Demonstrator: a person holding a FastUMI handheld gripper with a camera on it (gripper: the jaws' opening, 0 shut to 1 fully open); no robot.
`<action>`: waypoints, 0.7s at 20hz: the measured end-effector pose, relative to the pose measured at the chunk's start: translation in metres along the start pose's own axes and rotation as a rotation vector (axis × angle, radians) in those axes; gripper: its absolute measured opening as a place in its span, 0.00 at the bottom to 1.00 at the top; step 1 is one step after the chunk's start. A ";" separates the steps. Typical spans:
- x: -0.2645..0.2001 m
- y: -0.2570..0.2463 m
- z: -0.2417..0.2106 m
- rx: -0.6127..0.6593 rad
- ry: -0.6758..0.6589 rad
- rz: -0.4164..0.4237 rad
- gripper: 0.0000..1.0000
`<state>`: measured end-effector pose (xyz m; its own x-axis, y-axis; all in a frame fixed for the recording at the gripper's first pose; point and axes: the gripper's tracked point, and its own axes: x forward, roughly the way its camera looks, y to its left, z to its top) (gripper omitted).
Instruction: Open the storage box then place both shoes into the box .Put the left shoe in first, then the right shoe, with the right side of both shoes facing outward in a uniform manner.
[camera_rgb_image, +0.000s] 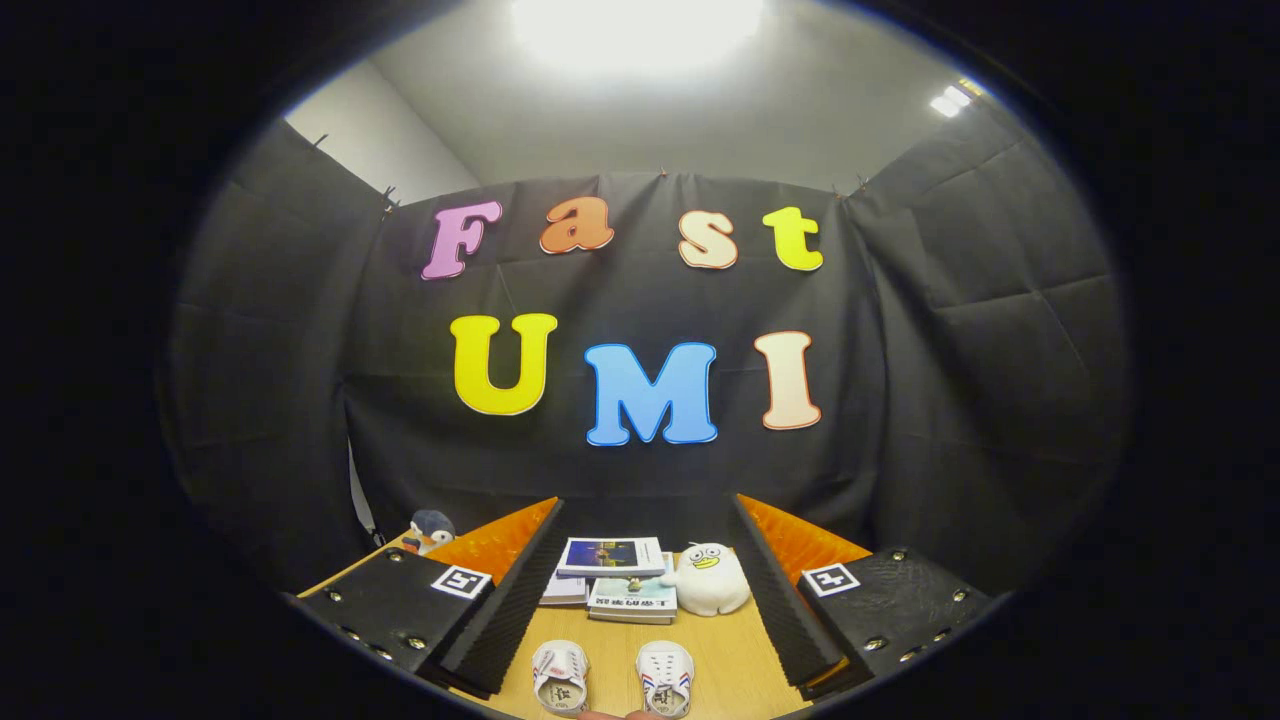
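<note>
Two small white shoes stand side by side on the wooden table (735, 650), between my fingers. The left-hand shoe (560, 676) is plain white. The right-hand shoe (666, 677) has red and blue stripes on its side. Both point away from me. My gripper (645, 600) is open wide, well above the table, with one finger (500, 600) on each side of the shoes and nothing held. Their lower parts are cut off from sight.
Beyond the shoes lies a stack of books (612, 575), with a white duck plush (710, 580) beside it on the right. A small penguin plush (430, 530) sits at the table's far left corner. The black cloth wall closes the booth behind.
</note>
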<state>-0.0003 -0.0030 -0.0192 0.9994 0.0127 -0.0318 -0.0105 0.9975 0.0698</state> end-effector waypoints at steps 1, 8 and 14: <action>0.002 0.000 -0.006 0.004 0.006 0.010 0.97; 0.023 -0.012 -0.020 0.050 0.031 0.014 0.98; 0.038 -0.003 -0.044 0.043 0.088 0.008 0.98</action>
<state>0.0362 -0.0025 -0.0649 0.9926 0.0285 -0.1184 -0.0150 0.9934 0.1134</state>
